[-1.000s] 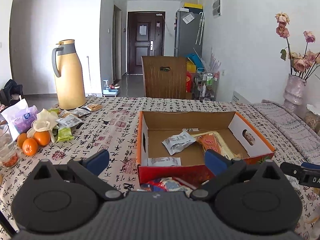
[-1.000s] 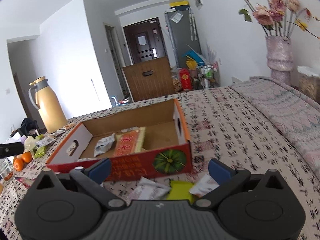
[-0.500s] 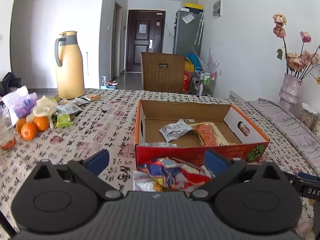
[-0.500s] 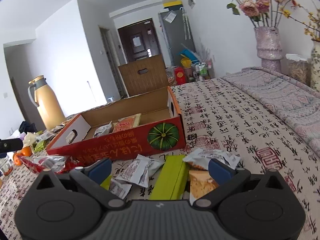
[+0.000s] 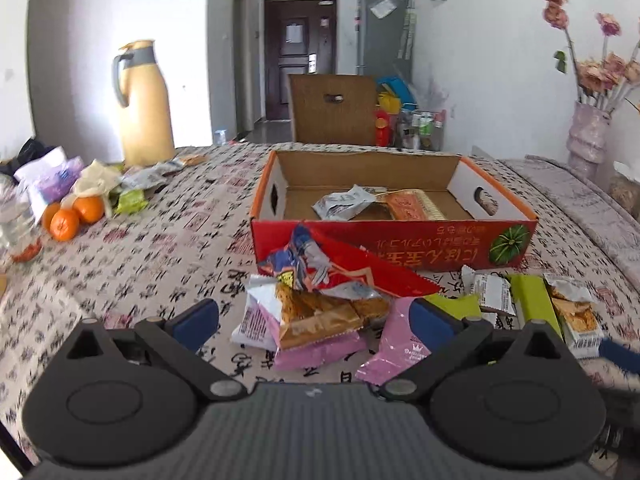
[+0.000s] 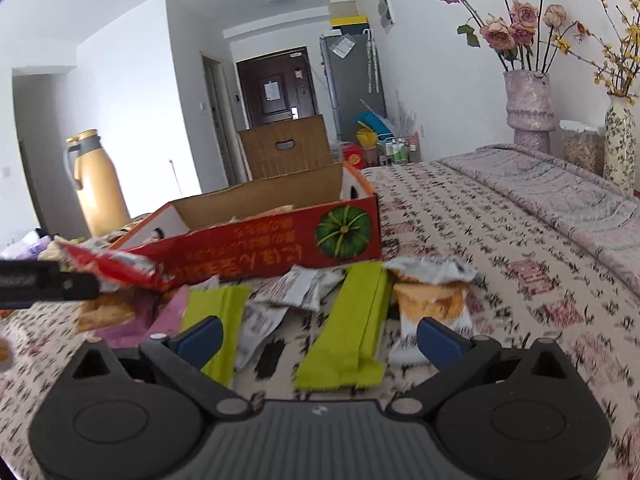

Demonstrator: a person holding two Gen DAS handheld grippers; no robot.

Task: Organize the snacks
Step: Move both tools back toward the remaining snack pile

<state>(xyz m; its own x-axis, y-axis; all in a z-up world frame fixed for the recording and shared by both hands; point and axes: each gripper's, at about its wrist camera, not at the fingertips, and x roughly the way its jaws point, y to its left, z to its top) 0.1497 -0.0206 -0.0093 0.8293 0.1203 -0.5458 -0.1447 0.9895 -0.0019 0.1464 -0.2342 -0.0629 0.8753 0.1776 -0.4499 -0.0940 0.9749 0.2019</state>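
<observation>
Right wrist view: right gripper [image 6: 318, 340] wide open, empty, over a green bar [image 6: 350, 324]. Looks light, crinkly, slippery; I'd pinch mid-length. Left gripper [image 5: 314, 322] also open, empty.

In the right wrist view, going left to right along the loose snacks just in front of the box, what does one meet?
Red crinkled bag → short green packet → white wrapper → long green packet → silver-topped orange snack pack.
</observation>
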